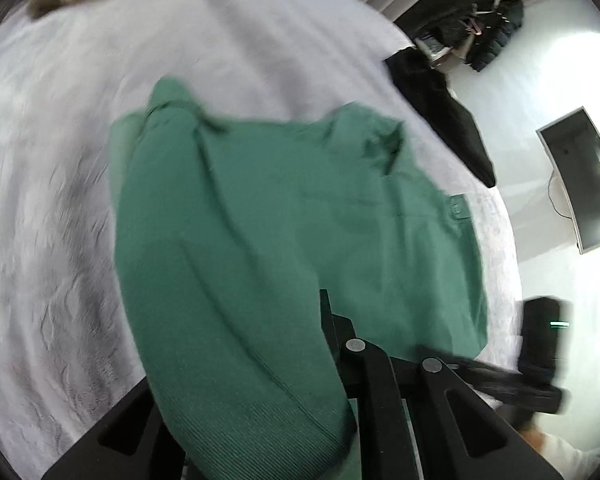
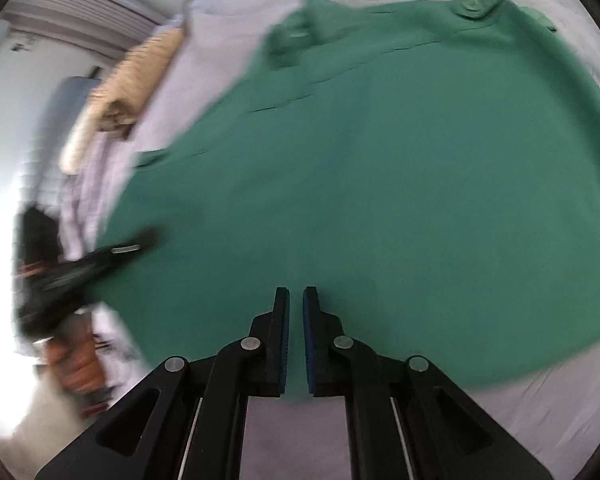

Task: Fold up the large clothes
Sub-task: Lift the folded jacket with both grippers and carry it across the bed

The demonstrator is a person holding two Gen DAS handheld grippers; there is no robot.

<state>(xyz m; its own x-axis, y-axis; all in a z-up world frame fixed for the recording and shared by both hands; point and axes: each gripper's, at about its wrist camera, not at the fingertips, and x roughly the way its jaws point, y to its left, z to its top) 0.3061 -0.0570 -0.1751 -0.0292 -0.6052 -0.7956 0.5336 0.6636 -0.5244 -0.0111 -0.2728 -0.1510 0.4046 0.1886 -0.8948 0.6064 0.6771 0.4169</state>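
Green garment [image 1: 260,220] lies nearest the left lens, its ribbed hem draped over 1 finger of the left tongs [image 1: 308,304], so only the other finger shows. These tongs are closed on that hem, and the cloth climbs from the sheet up to them.

Largest of all is the bed [image 1: 60,160], covered in a pale, wrinkled sheet. Bare sheet runs wide on the garment's left in the left wrist view, and a strip lies bare below the near hem in the right wrist view. The garment spreads across the middle of the bed, its far edge ending in a buttoned tab [image 2: 474,3].

A dark garment [image 1: 440,92] hangs over the bed's far right edge, well apart from the green one. A tan striped cloth [image 2: 140,68] sits at the far corner of the bed, also apart. A dark screen [image 1: 584,184] stands on the wall beyond the bed.

Smallest, the right tongs [image 2: 296,292] are drawn to a narrow slit on the near hem, with green cloth filling the slit.
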